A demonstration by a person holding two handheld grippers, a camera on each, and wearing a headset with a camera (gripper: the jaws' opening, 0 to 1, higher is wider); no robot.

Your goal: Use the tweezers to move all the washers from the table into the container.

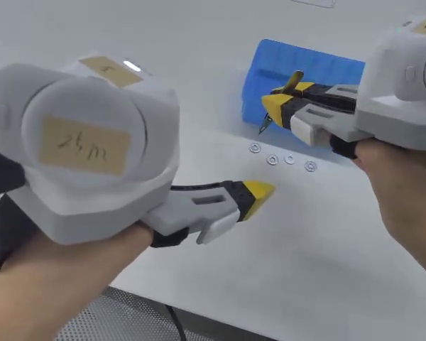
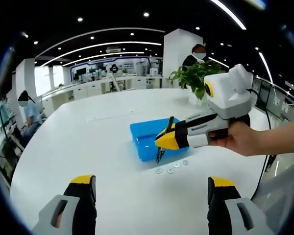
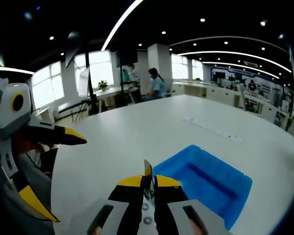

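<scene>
Blue container [image 1: 326, 67] edge runs just behind washers [image 1: 272, 160], tweezers [image 1: 294, 81] close by

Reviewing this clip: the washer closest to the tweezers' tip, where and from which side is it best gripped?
Probably across its ring: one tip of the tweezers through the hole and the other outside the rim, coming down from above at a slant. The nearest washer lies flat on the table, so its thin edge offers little to pinch from the side.
</scene>
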